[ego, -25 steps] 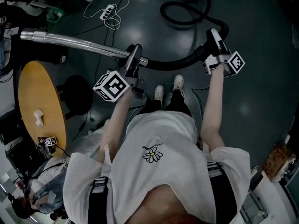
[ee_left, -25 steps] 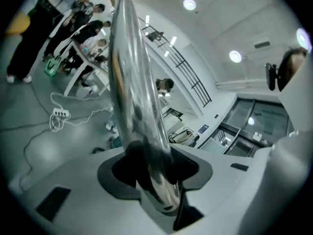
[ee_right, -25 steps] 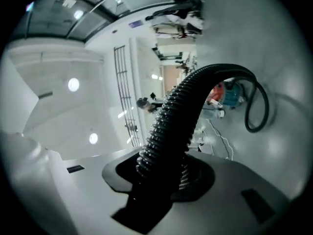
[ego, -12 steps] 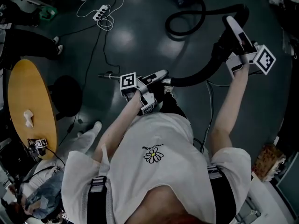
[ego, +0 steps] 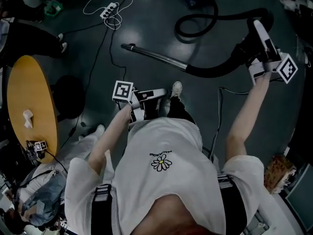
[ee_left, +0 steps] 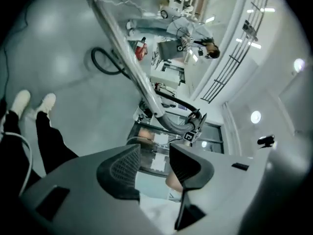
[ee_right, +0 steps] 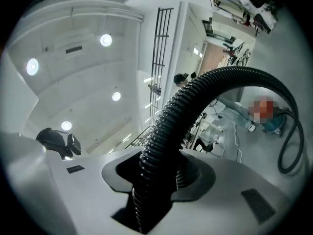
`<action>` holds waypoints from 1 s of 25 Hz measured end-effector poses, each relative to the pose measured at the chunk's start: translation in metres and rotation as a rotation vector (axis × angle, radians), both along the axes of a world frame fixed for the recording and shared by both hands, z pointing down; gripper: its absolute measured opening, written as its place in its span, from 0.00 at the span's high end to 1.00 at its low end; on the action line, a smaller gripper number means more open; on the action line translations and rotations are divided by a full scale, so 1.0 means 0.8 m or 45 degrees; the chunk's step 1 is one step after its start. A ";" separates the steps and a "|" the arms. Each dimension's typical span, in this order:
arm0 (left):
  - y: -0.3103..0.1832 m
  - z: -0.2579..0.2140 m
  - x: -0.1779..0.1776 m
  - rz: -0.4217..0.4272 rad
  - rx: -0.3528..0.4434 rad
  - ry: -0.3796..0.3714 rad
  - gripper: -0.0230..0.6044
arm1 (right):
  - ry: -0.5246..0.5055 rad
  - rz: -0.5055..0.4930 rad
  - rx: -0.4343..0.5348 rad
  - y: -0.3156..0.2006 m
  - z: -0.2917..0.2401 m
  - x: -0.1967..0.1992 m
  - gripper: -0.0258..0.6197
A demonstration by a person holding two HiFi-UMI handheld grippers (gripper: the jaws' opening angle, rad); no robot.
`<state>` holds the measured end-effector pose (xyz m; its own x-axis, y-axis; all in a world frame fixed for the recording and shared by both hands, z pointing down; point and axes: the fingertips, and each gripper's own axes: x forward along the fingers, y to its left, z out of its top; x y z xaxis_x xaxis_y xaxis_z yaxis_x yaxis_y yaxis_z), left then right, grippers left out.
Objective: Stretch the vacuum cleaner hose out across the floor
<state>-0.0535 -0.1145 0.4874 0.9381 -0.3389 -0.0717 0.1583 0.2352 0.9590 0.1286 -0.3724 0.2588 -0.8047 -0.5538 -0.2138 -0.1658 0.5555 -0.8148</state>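
At upper right, the right hand-held gripper (ego: pixel 258 31) pinches the hose (ego: pixel 215 71), held high, probably to draw its floor loop straight. At centre, the left hand-held gripper (ego: pixel 161 92), jaws just opening and empty, sits apart from the tube (ego: pixel 154 56).

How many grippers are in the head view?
2. The left gripper, by the person's legs, has just been opening, empty; the right gripper, far right, is shut on the hose.

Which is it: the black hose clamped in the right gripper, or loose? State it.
Clamped. The right gripper is closed against both sides of the ribbed black hose, which arches up out of it.
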 end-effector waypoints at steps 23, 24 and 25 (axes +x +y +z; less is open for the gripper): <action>-0.238 -0.156 0.089 0.123 2.027 -1.279 0.45 | 0.219 -0.800 -0.249 0.227 0.051 -0.100 0.71; -0.243 -0.146 0.107 0.190 2.116 -1.327 0.44 | 0.185 -0.822 -0.262 0.234 0.050 -0.101 0.71; -0.246 -0.138 0.122 0.246 2.195 -1.367 0.44 | 0.156 -0.839 -0.270 0.243 0.048 -0.104 0.71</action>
<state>0.0441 -0.3117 0.3774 0.8213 -0.4504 0.3502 -0.4178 -0.8928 -0.1685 0.0457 -0.1778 0.2972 -0.9984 0.0379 -0.0418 0.0536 0.4030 -0.9136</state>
